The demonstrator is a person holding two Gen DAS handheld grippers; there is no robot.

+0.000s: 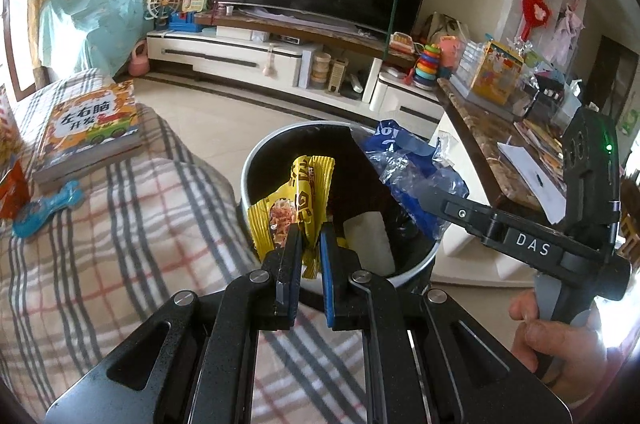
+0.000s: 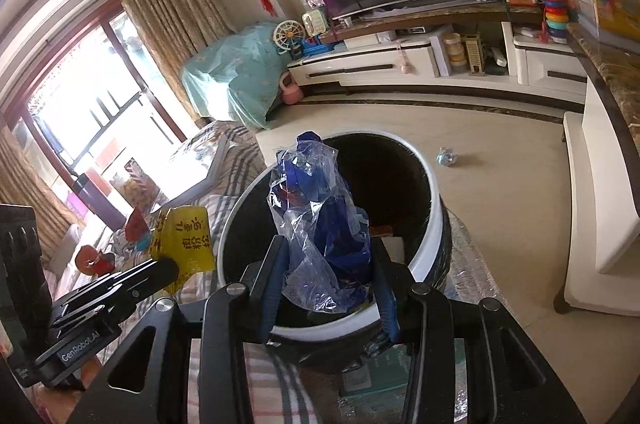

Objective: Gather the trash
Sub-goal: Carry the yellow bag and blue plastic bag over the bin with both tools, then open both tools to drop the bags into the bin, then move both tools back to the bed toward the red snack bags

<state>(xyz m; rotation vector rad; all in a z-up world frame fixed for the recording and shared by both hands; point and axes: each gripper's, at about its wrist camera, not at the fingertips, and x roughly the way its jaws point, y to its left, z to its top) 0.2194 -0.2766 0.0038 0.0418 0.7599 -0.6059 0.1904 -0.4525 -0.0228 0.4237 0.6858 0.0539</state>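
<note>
trash is at the drop stage: the left gripper (image 1: 310, 236) has its jaws pressed together on a yellow snack wrapper (image 1: 294, 200), held above the open bin (image 1: 256, 160). the right gripper (image 2: 326, 264) has its jaws pinching a crumpled blue plastic bag (image 2: 320, 224) over the same bin (image 2: 430, 224). next move, as a judgement: spread each pair of jaws while the item hangs inside the rim, so neither piece falls on the checked blanket (image 1: 132, 224) or floor (image 2: 500, 184).

Yellow snack wrapper (image 1: 298, 200) and blue plastic bag (image 2: 324, 224) above bin (image 2: 432, 236).
</note>
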